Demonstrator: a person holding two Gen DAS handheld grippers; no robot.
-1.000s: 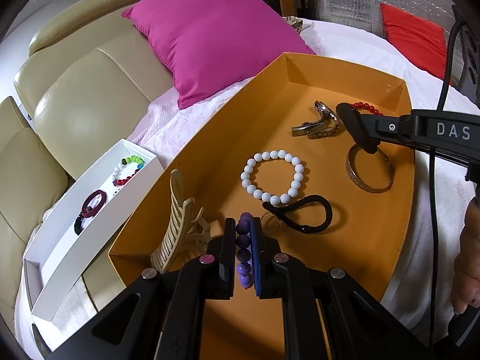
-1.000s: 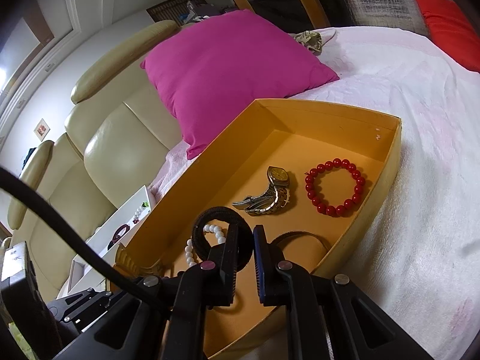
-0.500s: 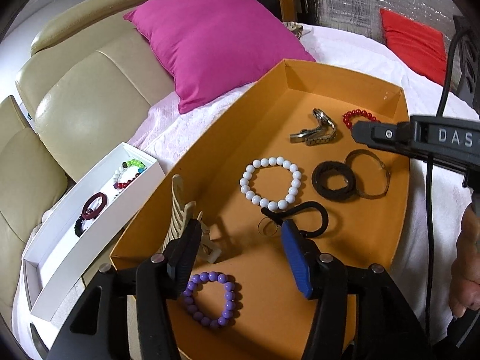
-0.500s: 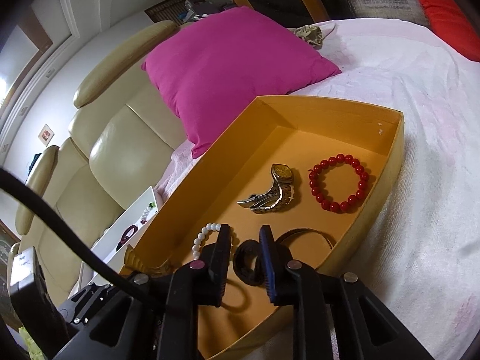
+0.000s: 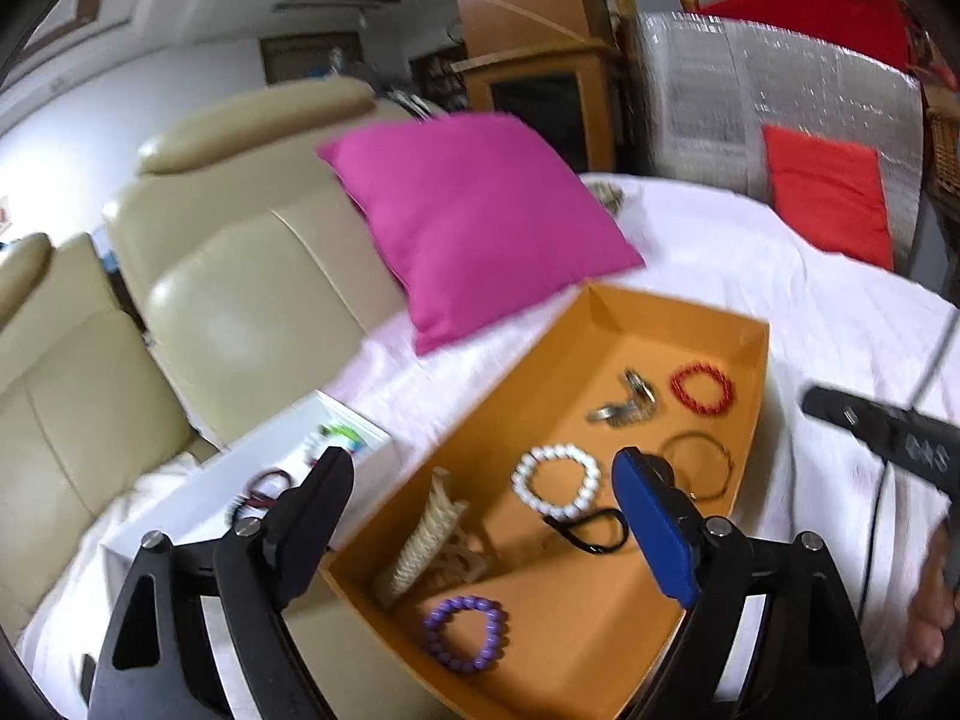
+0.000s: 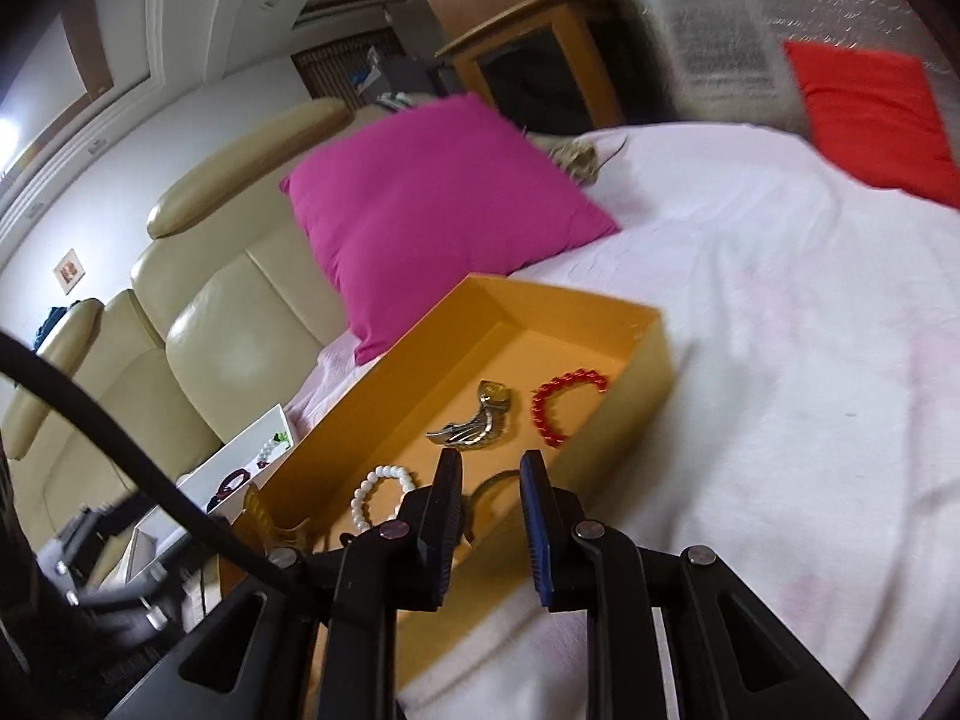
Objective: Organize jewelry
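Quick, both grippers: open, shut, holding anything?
Left gripper: jaws opening wide, empty; purple bracelet lies in the orange box.
Right gripper: slightly open, empty.

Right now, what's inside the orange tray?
The orange tray holds a purple bracelet, white bracelet, red bracelet, watch, bangle, black loop and hair claw. The left jaws cover part.

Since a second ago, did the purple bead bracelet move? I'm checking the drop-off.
Yes. The purple bead bracelet left the left claw, whose jaws are opening, and now lies on the orange tray floor, near the comb clip.
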